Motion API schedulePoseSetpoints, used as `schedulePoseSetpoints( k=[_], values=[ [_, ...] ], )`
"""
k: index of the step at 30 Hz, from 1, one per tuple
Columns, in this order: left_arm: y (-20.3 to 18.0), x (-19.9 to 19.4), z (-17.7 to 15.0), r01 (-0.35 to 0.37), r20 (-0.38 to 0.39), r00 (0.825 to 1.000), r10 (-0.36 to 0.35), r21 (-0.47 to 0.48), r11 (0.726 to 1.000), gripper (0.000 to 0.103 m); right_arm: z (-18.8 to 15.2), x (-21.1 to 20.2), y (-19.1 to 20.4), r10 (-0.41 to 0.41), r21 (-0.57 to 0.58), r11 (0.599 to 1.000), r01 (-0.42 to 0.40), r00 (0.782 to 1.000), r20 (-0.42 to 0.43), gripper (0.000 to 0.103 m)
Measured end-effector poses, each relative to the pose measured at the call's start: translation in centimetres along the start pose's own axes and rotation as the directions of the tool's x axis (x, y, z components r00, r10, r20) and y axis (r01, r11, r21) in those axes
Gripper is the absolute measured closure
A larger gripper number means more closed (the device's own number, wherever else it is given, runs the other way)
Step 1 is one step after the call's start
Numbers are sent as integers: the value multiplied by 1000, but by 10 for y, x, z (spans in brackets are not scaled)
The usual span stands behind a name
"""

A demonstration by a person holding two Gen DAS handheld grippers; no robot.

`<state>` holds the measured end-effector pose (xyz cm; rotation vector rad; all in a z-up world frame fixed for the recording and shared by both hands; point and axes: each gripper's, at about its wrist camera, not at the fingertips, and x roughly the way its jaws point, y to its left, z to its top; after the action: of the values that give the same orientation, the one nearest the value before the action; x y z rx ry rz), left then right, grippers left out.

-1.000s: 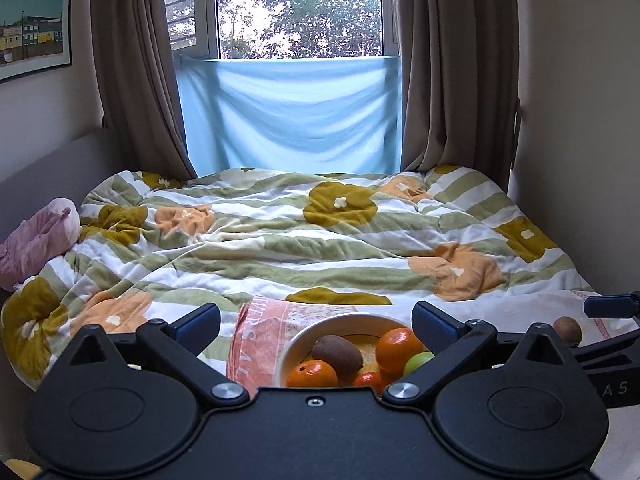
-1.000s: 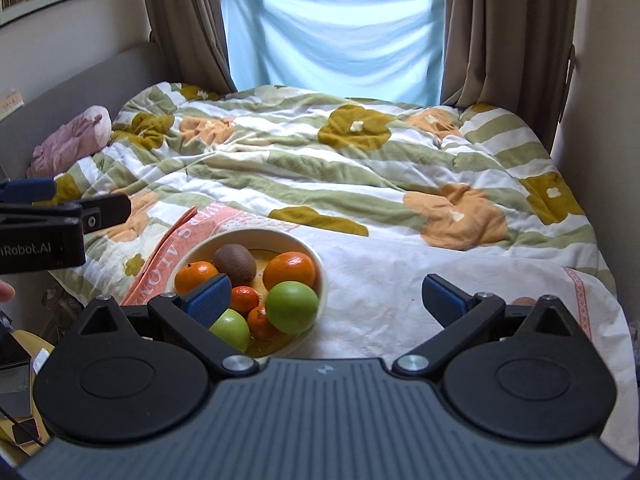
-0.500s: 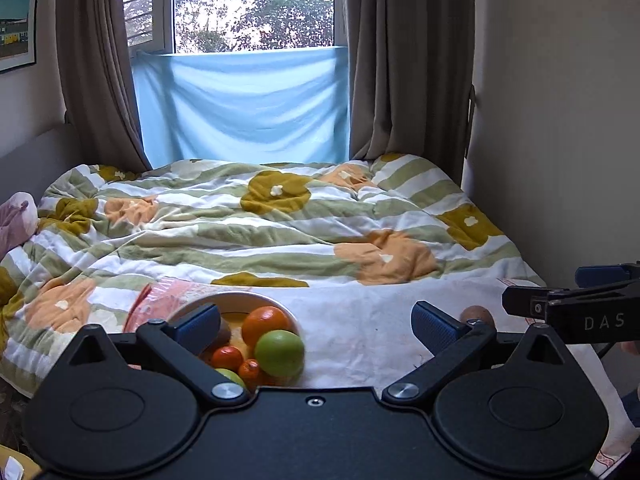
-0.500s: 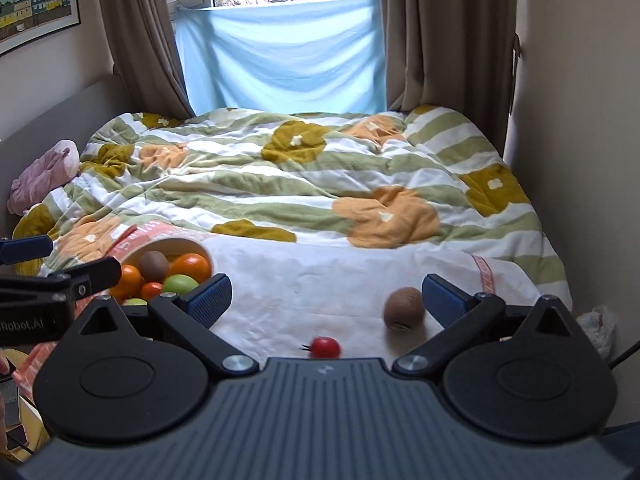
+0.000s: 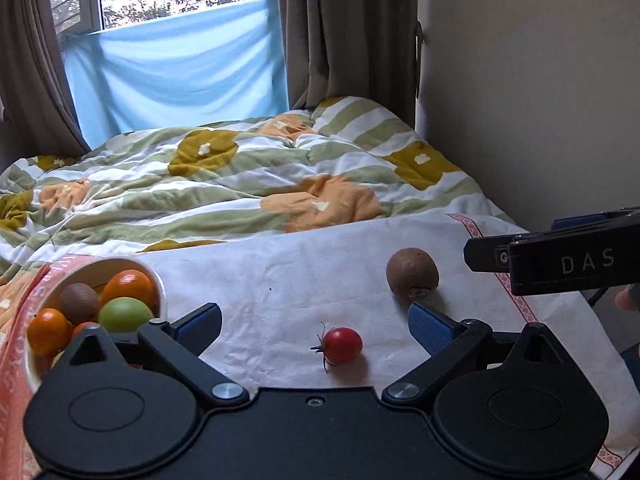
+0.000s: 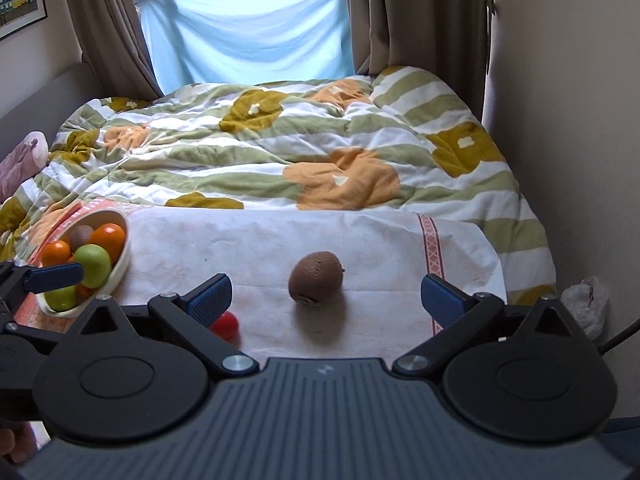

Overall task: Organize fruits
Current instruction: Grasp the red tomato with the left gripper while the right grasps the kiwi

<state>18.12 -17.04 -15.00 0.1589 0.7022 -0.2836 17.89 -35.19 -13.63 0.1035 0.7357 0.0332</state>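
Note:
A brown kiwi point(image 6: 316, 283) lies on a white cloth point(image 6: 380, 240) on the bed, between the fingers of my open, empty right gripper point(image 6: 326, 298). It also shows in the left wrist view point(image 5: 412, 275). A red cherry tomato point(image 5: 340, 345) lies on the cloth between the fingers of my open, empty left gripper point(image 5: 316, 326); in the right wrist view the tomato point(image 6: 226, 325) is half hidden behind the left finger. A white bowl point(image 5: 160, 280) at the left holds oranges, green fruit, a kiwi and small red fruit; it also shows in the right wrist view point(image 6: 122, 266).
The cloth lies over a flowered striped duvet point(image 6: 280, 152). A wall point(image 6: 568, 120) runs along the bed's right side, with a plastic bag point(image 6: 584, 306) by it. Curtains and a blue sheet point(image 6: 248, 28) hang at the window. A pink plush toy point(image 6: 20, 160) lies at the far left.
Both grippers have swung right and down toward the cloth. The bowl has slid to the left of both views; the kiwi and tomato now lie between the fingers.

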Motion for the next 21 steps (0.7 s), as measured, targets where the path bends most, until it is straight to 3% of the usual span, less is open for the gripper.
schedulePoseSetpoints(
  k=[8, 12, 21],
  values=[
    [-21, 59, -13, -1, -74, 997, 9, 107, 994, 18, -4, 52, -14, 20, 25, 1000, -19, 999, -33, 0],
    [-27, 72, -18, 6, -102, 995, 9, 149, 989, 32, -3, 70, -14, 35, 13, 999, -34, 999, -37, 0],
    [-32, 91, -23, 23, -130, 992, 2, 187, 982, 42, -2, 95, -11, 53, 7, 999, -52, 997, -55, 0]
  ],
)
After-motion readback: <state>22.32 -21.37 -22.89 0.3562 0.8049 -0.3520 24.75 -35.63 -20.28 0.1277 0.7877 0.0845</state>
